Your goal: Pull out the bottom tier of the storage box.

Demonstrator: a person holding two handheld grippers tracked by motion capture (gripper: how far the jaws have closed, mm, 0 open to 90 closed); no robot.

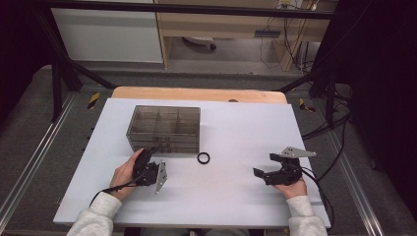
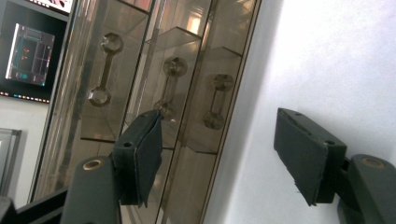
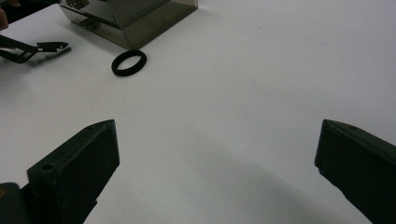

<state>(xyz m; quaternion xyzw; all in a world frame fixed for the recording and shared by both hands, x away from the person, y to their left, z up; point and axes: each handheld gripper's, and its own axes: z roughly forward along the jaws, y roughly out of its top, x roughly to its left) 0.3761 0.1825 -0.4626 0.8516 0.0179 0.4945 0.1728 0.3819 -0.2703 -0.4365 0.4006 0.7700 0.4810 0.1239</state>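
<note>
**Left tongs at the drawer box, right tongs idle**

We found the smoky clear drawer box (image 1: pixel 164 129) standing toward the far left of the white table (image 1: pixel 236 196), its drawer fronts facing us. The left gripper (image 2: pixel 224 158) was right at the near face of that box, turned on its side, its jaws apart with nothing pressed between the pads. In the left gripper view we saw one jaw lying across a drawer front, close under a dumbbell-shaped drawer handle (image 2: pixel 169 86); whether it touched the front we could not tell. The other jaw hung over bare table beside the box.

Just right of the box's near corner lay a black ring (image 1: pixel 203 158), flat and apart from the box. Right of the ring we had broad open tabletop out to the table's edge.

The right gripper (image 3: pixel 215 163) rested well right of the box, jaws wide apart and holding nothing, pointed back toward the ring. Both of our sleeved forearms came in from the near edge, each hand wrapped around its gripper body.
</note>
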